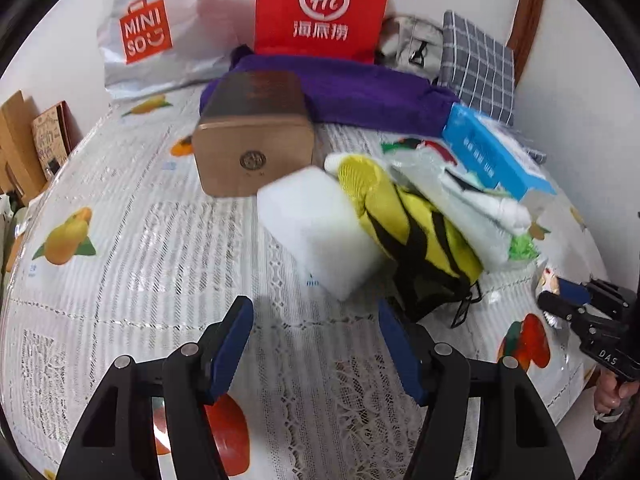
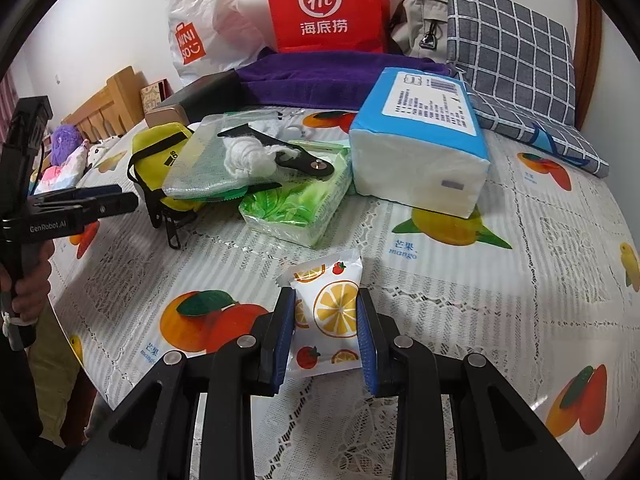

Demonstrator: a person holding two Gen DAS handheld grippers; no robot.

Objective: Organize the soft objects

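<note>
Through your left wrist view, your left gripper stands open and empty over the fruit-print tablecloth, with the white foam block lying just ahead, leaning against the yellow and black pouch. Over in your right wrist view, your right gripper is clamped on the fruit-print packet, near the table's front edge and apart from the green tissue pack and the blue tissue pack.

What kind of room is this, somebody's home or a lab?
Most likely a home, probably a dining table pushed against a wall. The table wears a lace, fruit-printed tablecloth, shopping bags lean at the back, a red bag and a MINISO bag, and soft toys lie beside a wooden headboard.
</note>
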